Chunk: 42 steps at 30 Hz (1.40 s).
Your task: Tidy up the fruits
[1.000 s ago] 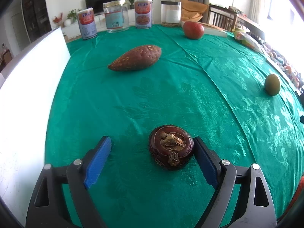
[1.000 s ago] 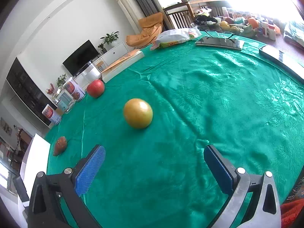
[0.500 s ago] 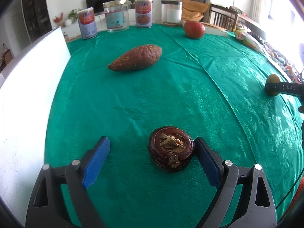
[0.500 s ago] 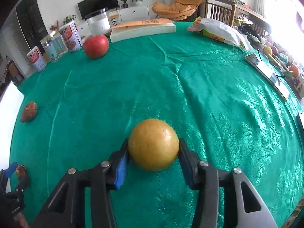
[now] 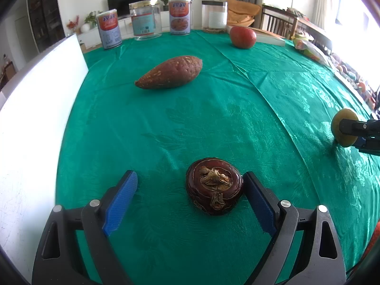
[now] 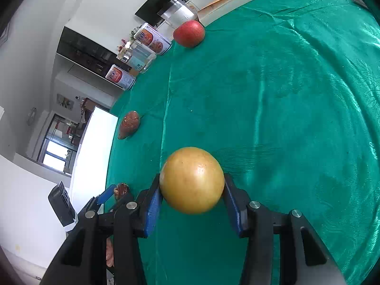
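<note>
My left gripper (image 5: 190, 194) is open on the green tablecloth (image 5: 213, 118). A dark brown mangosteen (image 5: 214, 188) lies between its fingers, touching the right pad (image 5: 260, 204). My right gripper (image 6: 192, 201) is shut on a yellow round fruit (image 6: 192, 180) and holds it tilted above the cloth. It also shows at the right edge of the left wrist view (image 5: 343, 127). A sweet potato (image 5: 169, 72) lies mid-table. A red apple (image 5: 242, 37) sits at the back.
Two cans (image 5: 108, 29) (image 5: 179, 16) and two clear jars (image 5: 144, 19) (image 5: 214, 16) line the far edge. A book (image 5: 268, 35) lies behind the apple. A white board (image 5: 30, 109) stands along the left side. Snack bags (image 5: 308, 48) lie at the right.
My right gripper, shut on the yellow fruit, has lifted and tilted it. The left gripper has stayed open around the mangosteen.
</note>
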Motion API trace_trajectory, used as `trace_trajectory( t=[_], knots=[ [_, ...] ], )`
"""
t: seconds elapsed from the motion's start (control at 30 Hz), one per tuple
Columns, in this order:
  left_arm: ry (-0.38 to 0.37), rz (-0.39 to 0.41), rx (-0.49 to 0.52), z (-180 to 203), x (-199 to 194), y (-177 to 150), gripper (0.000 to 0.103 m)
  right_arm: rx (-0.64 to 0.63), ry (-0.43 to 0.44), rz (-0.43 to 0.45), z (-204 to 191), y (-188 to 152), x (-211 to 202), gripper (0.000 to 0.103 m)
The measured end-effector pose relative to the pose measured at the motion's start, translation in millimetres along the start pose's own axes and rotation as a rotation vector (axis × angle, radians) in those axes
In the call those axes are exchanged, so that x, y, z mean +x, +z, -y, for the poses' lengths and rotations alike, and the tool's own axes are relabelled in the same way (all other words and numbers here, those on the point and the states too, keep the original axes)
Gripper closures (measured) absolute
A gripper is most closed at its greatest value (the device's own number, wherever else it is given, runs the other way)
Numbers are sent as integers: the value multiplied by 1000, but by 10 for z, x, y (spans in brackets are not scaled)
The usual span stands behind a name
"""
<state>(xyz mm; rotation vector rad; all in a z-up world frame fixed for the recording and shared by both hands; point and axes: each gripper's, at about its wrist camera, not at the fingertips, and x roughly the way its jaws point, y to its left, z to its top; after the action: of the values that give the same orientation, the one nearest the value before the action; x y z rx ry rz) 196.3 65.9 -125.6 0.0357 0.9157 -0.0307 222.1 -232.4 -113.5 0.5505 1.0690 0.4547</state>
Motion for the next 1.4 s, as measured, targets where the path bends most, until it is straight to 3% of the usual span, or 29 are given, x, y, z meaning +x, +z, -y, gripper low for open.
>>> trace_trajectory(
  t=[0.2, 0.77, 1.17, 1.4],
  knots=[
    [0, 0, 0, -1, 0, 2, 11, -46, -85, 41, 43, -11, -203, 43],
    [0, 0, 0, -1, 2, 1, 11, 11, -165, 188, 225, -123, -629, 44],
    [-2, 0, -2, -2, 2, 0, 11, 68, -202, 196, 374, -88, -744, 44],
    [-110, 6, -67, -185, -146, -110, 13, 22, -200, 189, 279, -160, -822, 44]
  ],
)
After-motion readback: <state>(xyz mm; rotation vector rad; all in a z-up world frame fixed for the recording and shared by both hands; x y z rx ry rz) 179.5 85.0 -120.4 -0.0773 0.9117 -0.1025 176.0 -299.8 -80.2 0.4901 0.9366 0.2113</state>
